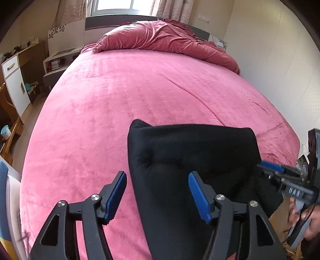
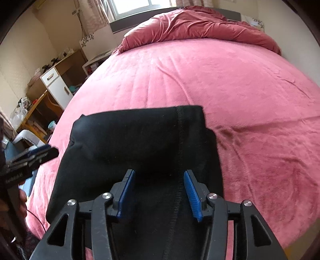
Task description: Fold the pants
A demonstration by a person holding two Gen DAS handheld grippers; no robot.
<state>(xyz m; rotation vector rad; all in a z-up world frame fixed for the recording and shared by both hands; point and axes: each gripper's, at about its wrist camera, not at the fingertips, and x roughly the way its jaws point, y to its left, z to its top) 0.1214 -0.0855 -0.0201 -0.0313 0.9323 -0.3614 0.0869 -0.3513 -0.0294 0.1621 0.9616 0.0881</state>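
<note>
Black pants (image 1: 190, 160) lie folded on the near end of a pink bed (image 1: 124, 96), running off its front edge. My left gripper (image 1: 157, 180) is open above the pants' left edge, its left finger over the bedspread. My right gripper (image 2: 159, 180) is open over the middle of the pants (image 2: 140, 140), beside a stitched seam (image 2: 181, 140). Neither grips cloth. The right gripper also shows in the left wrist view (image 1: 268, 170) at the pants' right edge. The left gripper shows in the right wrist view (image 2: 48, 153) at their left side.
A crumpled dark pink duvet (image 1: 164, 40) lies at the head of the bed below a window (image 1: 114, 6). A white and wood desk (image 1: 16, 80) and a nightstand (image 1: 58, 62) stand to the left. A white wall (image 1: 280, 70) runs along the right.
</note>
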